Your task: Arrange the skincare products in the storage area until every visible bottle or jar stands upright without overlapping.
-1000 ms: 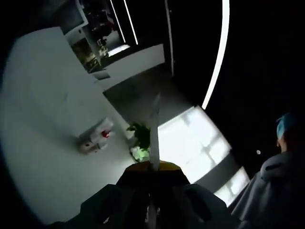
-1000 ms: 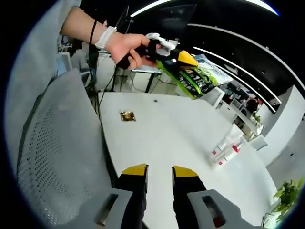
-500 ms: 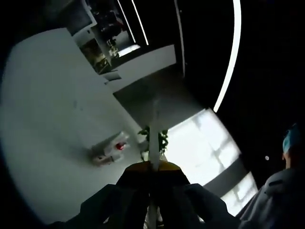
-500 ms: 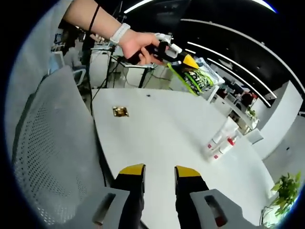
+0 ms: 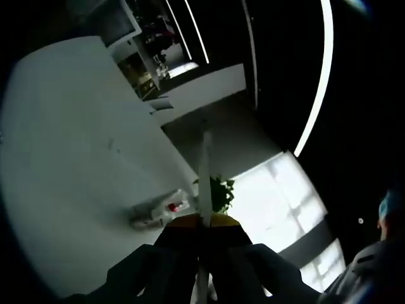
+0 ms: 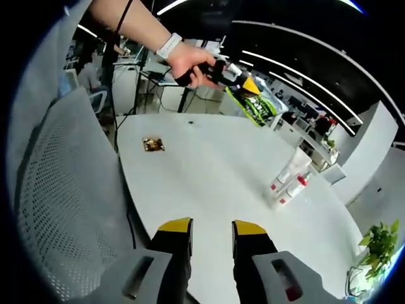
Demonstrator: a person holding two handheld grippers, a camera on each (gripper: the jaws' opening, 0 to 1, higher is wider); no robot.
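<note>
A cluster of white skincare bottles (image 6: 288, 180), one with a red cap, sits on the white table (image 6: 209, 171) toward its far right. The tallest looks upright; the smaller ones are too small to judge. My right gripper (image 6: 212, 228) hangs open over the table's near edge, nothing between its jaws. A hand holds my left gripper (image 6: 248, 82) high above the far side, shut on a green packet (image 6: 256, 104). In the left gripper view that packet (image 5: 205, 171) shows edge-on as a thin pale strip rising from the left gripper (image 5: 202, 220), with the bottles (image 5: 158, 214) just left of the jaws.
A grey mesh chair back (image 6: 63, 190) stands close on the left of the right gripper view. A small gold square (image 6: 152, 144) lies on the table's left part. A potted plant (image 5: 218, 193) stands beyond the table. Desks and shelves fill the background.
The left gripper's camera has swung, so the bottles now sit lower and nearer its jaws. In the right gripper view the hand with the packet has drifted slightly right. Both grips are unchanged.
</note>
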